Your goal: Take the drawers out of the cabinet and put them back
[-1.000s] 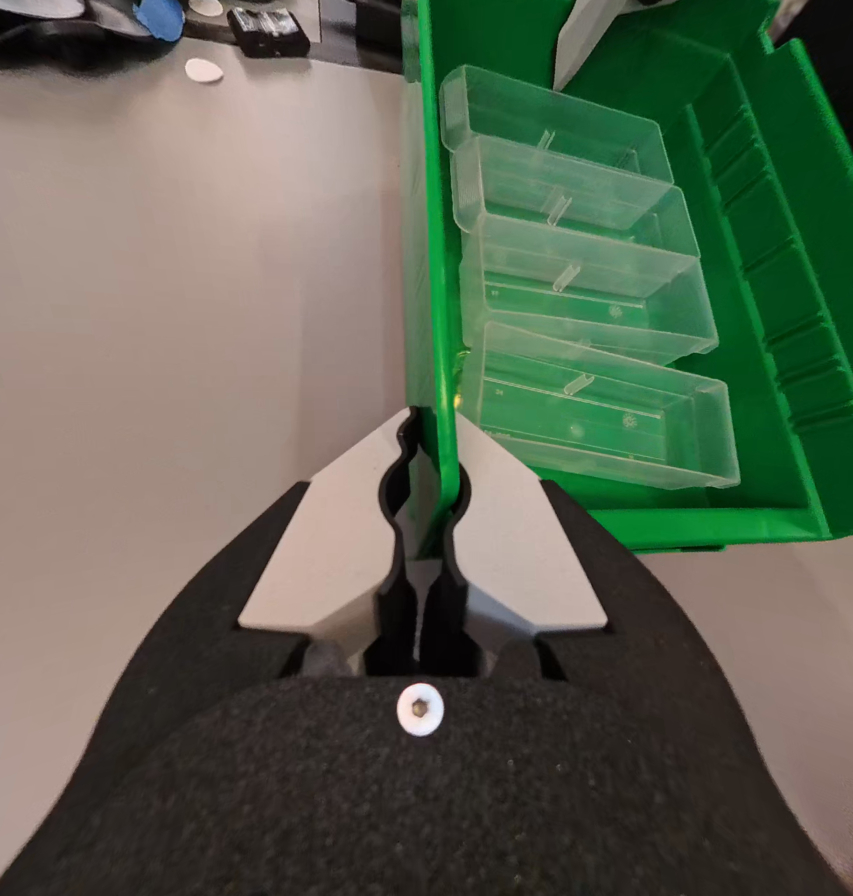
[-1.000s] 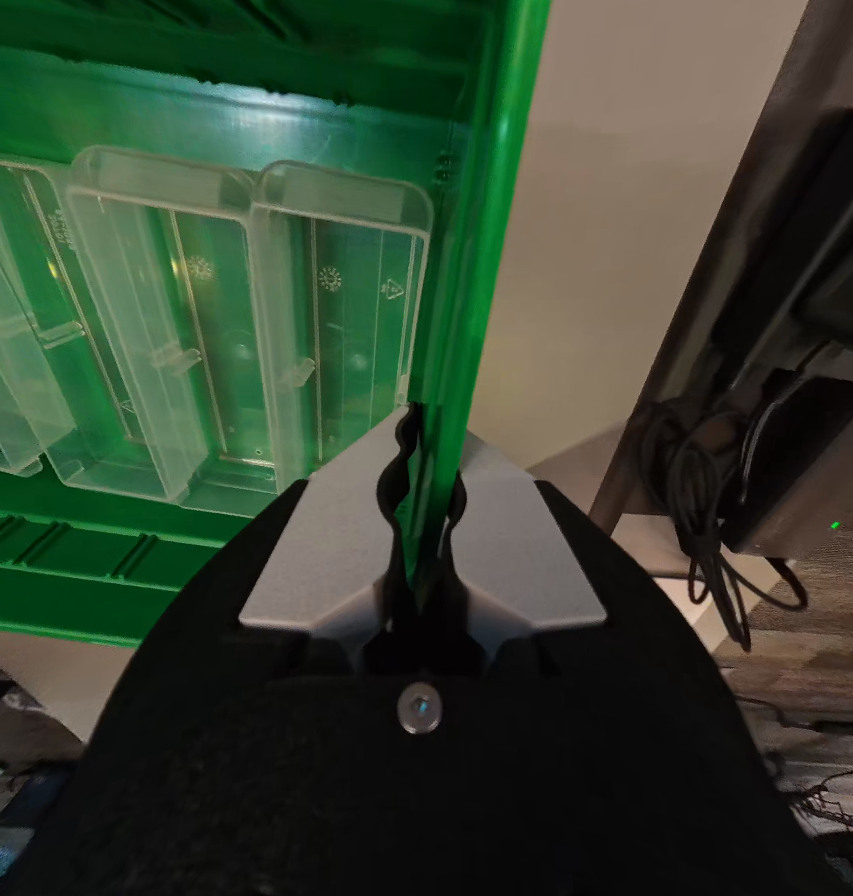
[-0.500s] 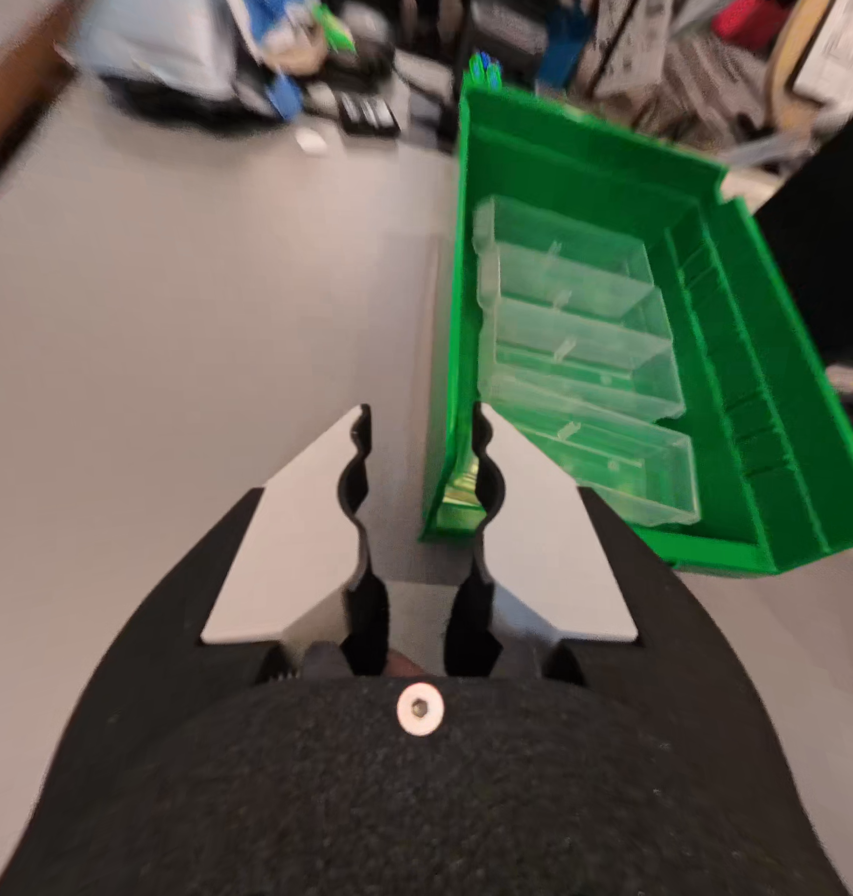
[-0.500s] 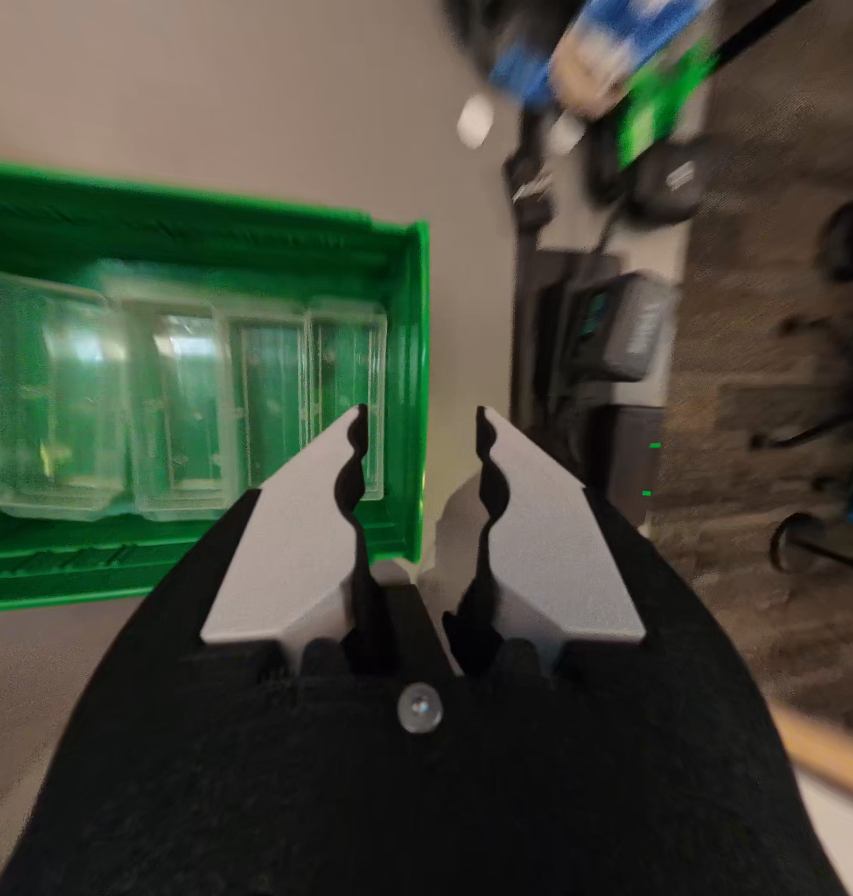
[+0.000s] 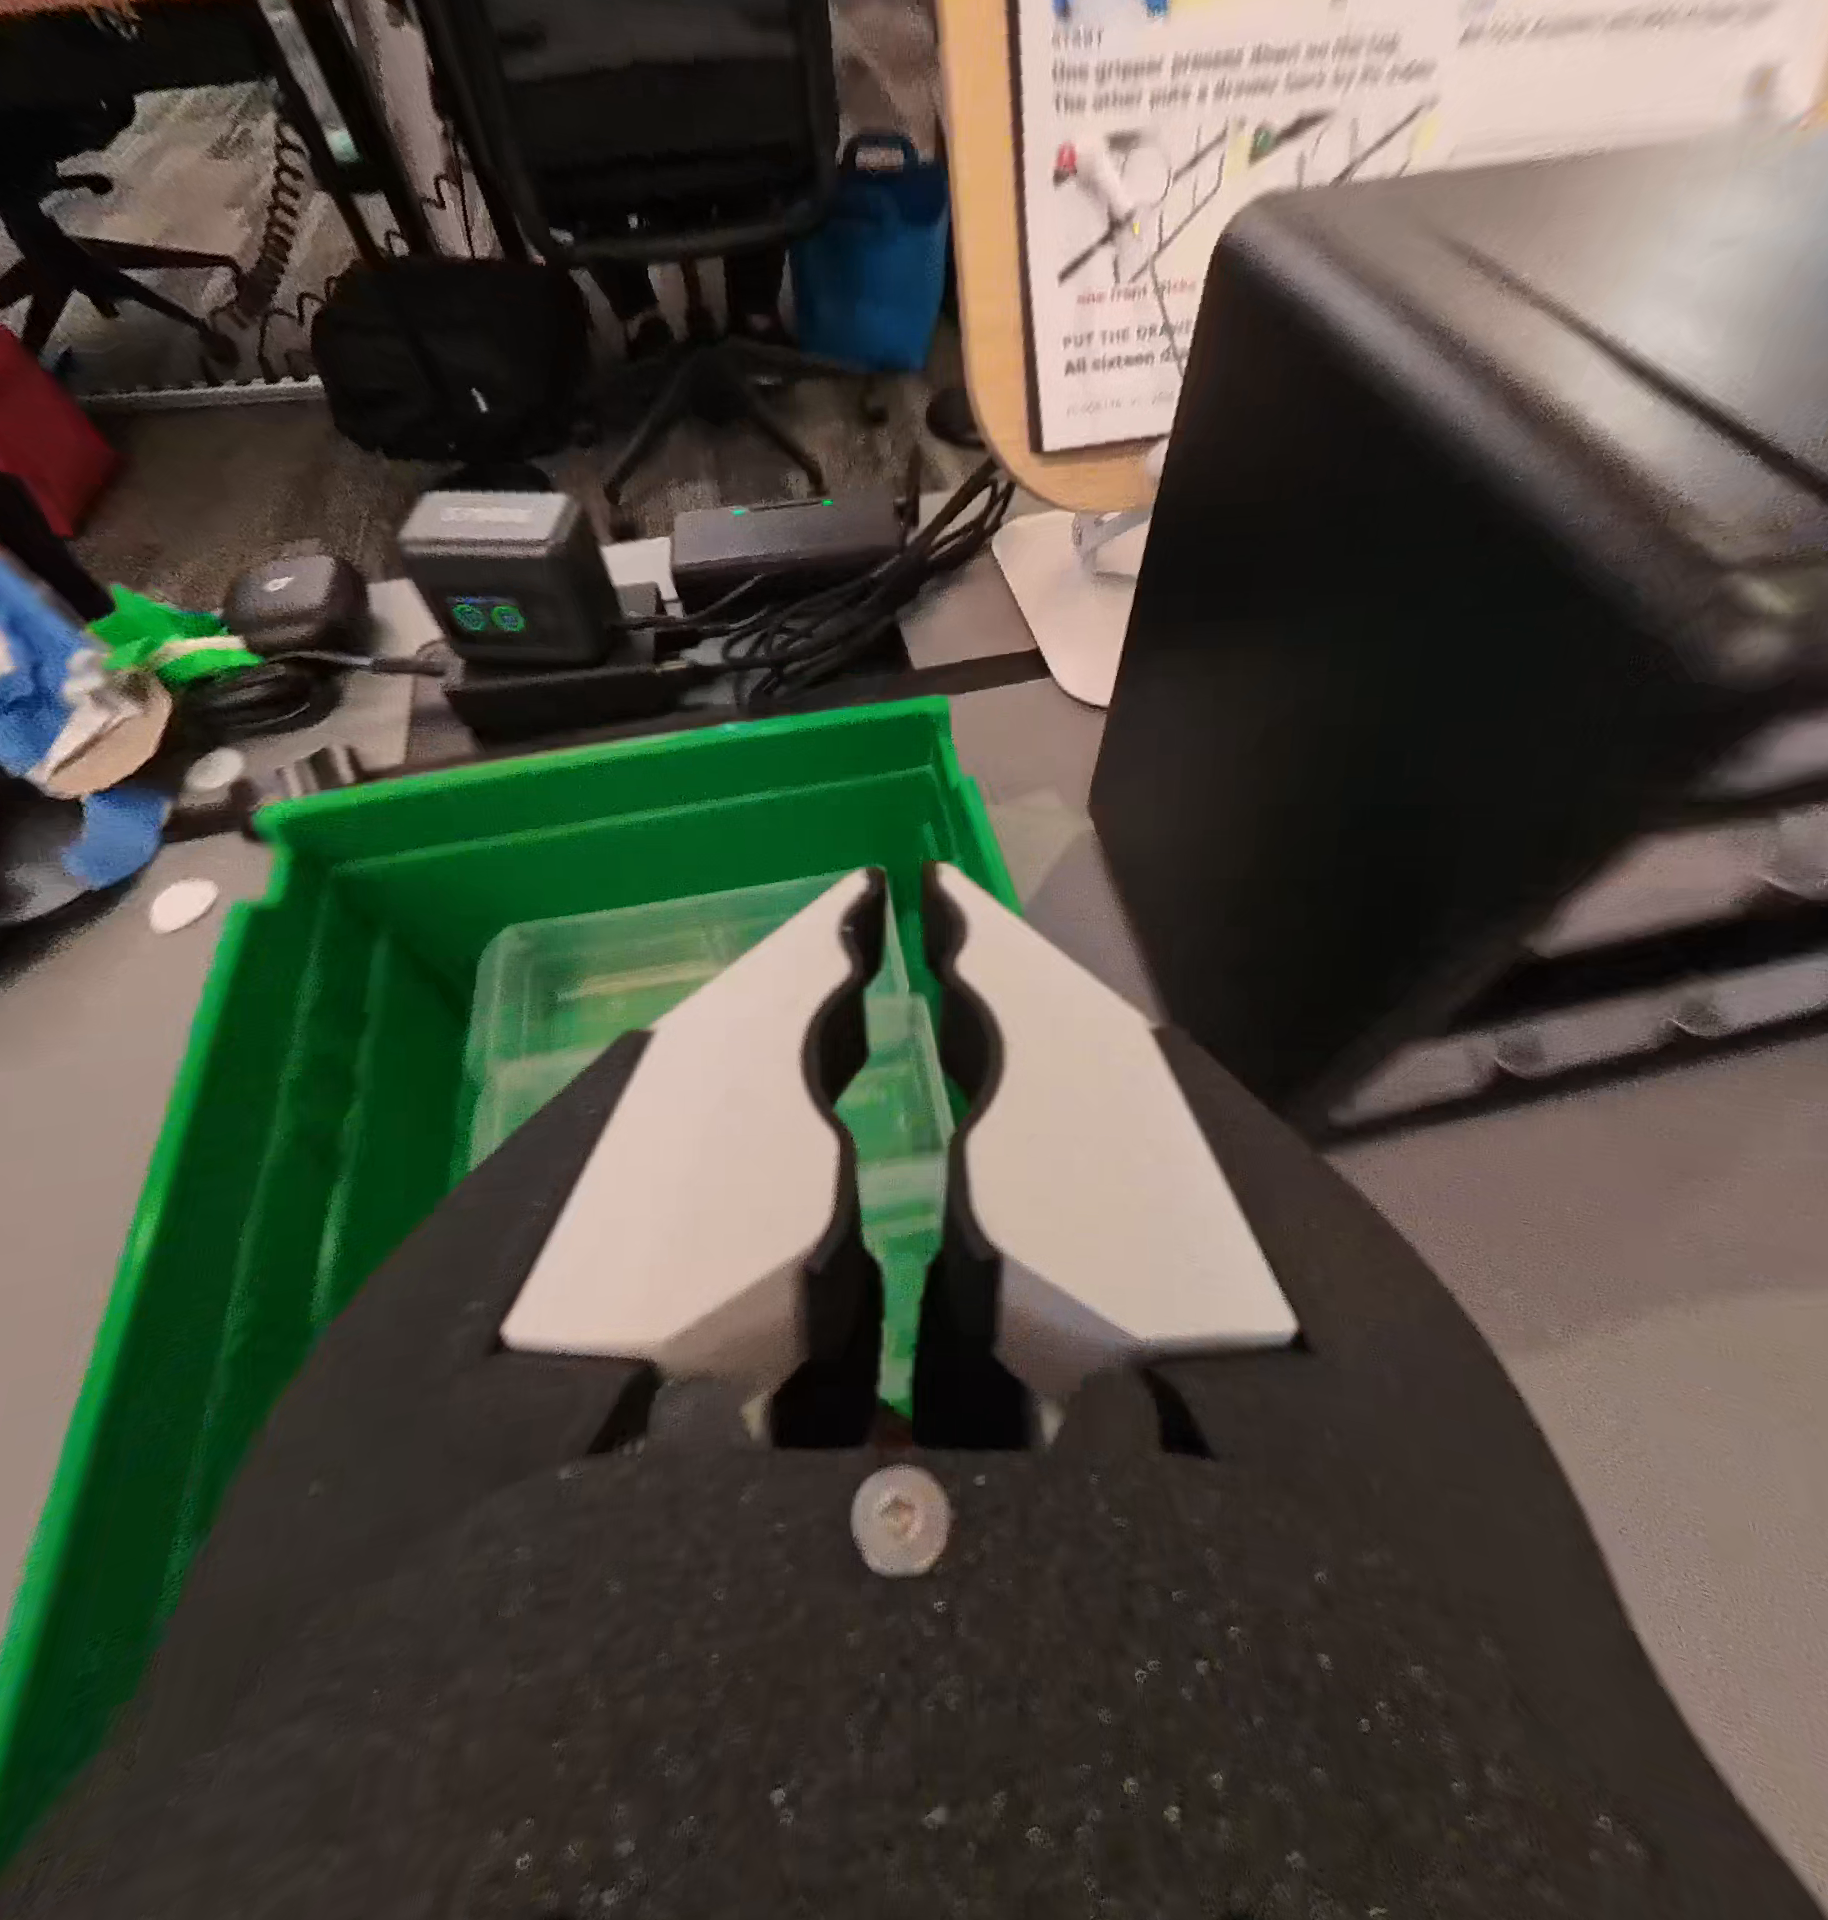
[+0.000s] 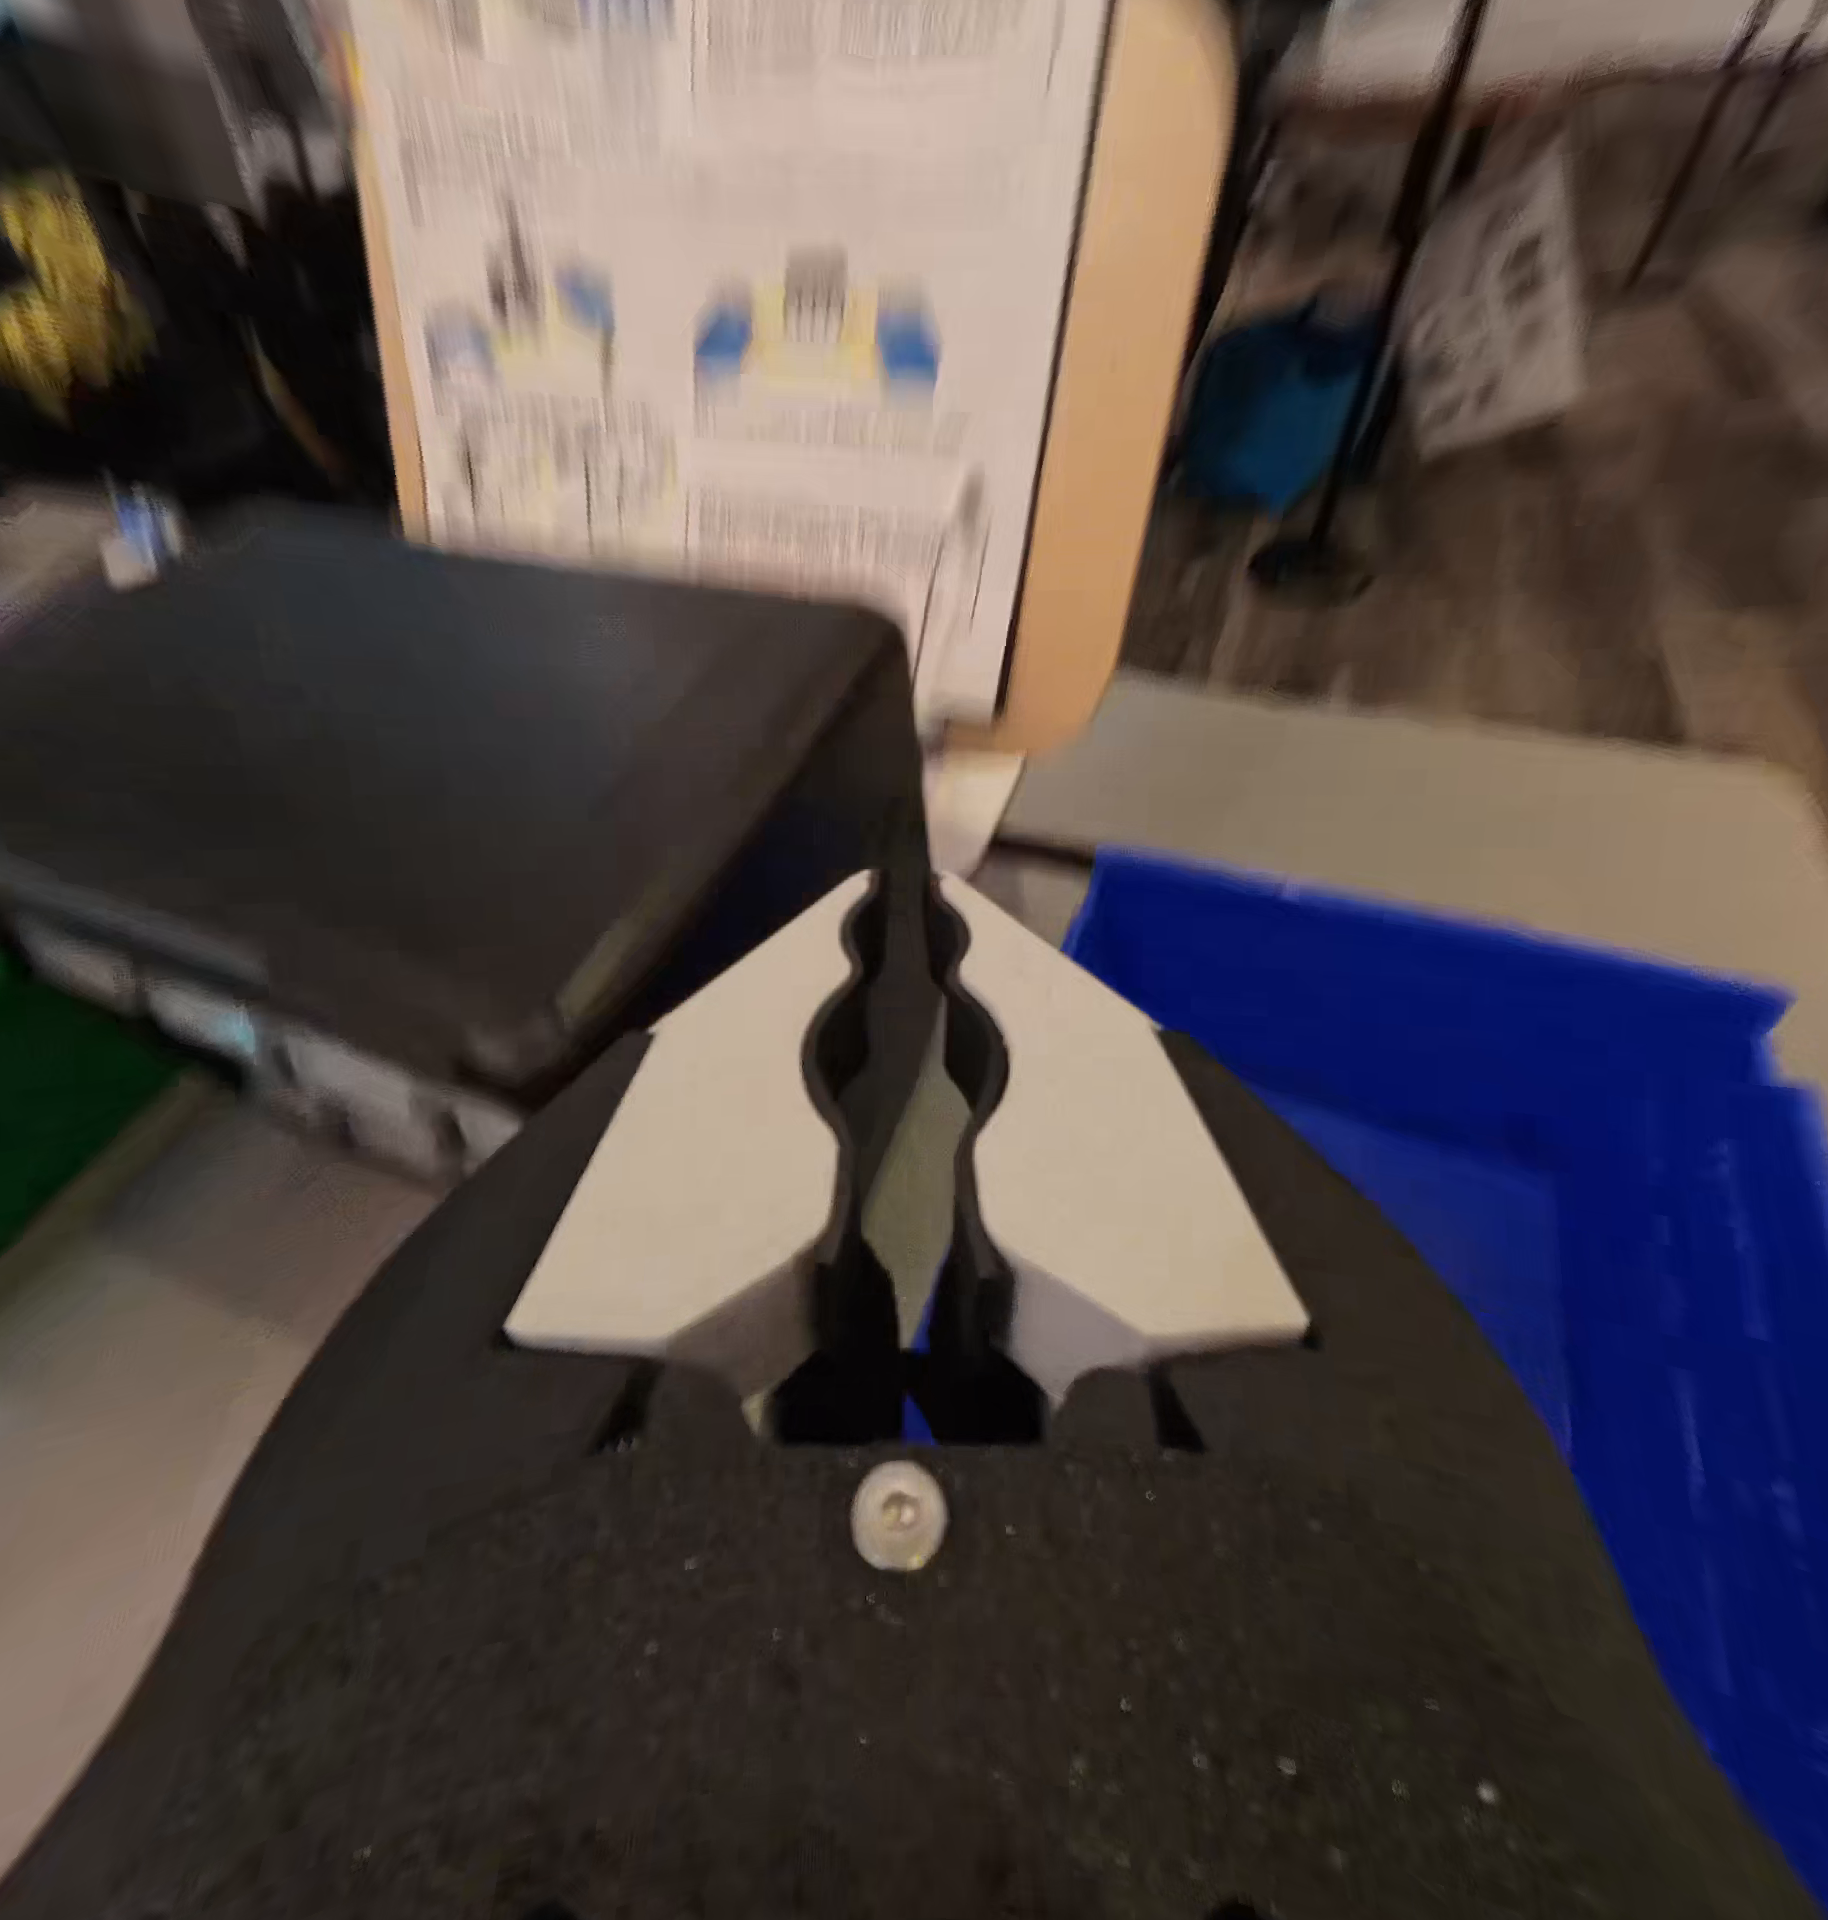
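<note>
A green bin (image 5: 214, 1143) stands on the grey table and holds several clear plastic drawers (image 5: 598, 987). My left gripper (image 5: 902, 883) hovers over the bin's right side, its jaws almost together with nothing between them. The black cabinet (image 5: 1461, 623) stands right of the bin, with rows of clear drawer fronts (image 5: 1668, 883) on its face. In the right wrist view my right gripper (image 6: 905, 883) is shut and empty, pointing at the cabinet's right corner (image 6: 422, 779). A blue bin (image 6: 1512, 1091) lies to its right and the green bin (image 6: 27, 1091) shows at far left.
An instruction board (image 5: 1097, 208) on a wooden stand rises behind the cabinet. Black chargers and cables (image 5: 536, 582) and a blue tape roll (image 5: 48, 696) crowd the table's far edge behind the green bin. An office chair (image 5: 681, 208) is beyond.
Both grippers let go of the green bin's walls, opened, then closed empty. Both swung up; the left now looks over the bin, the right at the cabinet and blue bin.
</note>
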Available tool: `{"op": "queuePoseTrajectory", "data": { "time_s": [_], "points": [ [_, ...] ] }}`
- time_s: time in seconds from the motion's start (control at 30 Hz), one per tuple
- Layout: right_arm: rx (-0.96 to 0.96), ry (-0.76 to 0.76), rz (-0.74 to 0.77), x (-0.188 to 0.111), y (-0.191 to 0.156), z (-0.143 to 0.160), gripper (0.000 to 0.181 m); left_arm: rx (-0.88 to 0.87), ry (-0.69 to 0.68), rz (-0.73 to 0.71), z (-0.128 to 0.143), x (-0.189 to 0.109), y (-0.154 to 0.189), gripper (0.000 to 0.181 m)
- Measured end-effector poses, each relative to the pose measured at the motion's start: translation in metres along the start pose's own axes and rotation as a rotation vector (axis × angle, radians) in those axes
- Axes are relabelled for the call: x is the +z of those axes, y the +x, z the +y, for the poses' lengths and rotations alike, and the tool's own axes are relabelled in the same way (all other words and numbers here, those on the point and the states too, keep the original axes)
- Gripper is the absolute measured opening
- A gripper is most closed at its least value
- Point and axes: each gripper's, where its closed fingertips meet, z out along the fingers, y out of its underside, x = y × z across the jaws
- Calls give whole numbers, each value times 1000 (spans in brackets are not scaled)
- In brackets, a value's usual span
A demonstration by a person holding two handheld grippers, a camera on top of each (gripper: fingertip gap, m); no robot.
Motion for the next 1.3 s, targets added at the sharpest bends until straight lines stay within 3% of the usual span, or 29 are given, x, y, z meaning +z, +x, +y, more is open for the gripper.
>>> {"op": "queuePoseTrajectory", "data": {
  "time_s": [0.1, 0.23, 0.3, 0.4, 0.97, 1.03, 1.13, 1.2, 1.3],
  "points": [
    [-80, -138, -8, 18, -8, 54, 0, -19, -71, 51, -4, 49, 20, 0],
    [-128, -157, -49, 30, -25, 66, 0, -127, -101, 228, -7, 67, 59, 0],
    [-119, -133, -72, 33, -24, 63, 0, -108, -95, 243, -9, 66, 66, 0],
    [-71, -110, -150, 34, -26, 62, 0, -77, -42, 336, -18, 58, 84, 0],
    [-189, -85, -202, 24, -35, 57, 0, -11, -50, 350, -1, 35, 84, 0],
    [-182, -15, -133, 19, -29, 42, 0, -63, -56, 330, -5, 34, 80, 0],
    [-214, 4, 1, 5, -16, 38, 0, -144, 58, 179, -21, 20, 52, 0],
    [-153, -15, -16, -11, -27, 50, 0, -177, 81, 195, -18, 1, 55, 0],
    [-30, -33, -139, -45, -72, 90, 16, -121, 26, 187, 15, -34, 69, 6]
  ]
}}
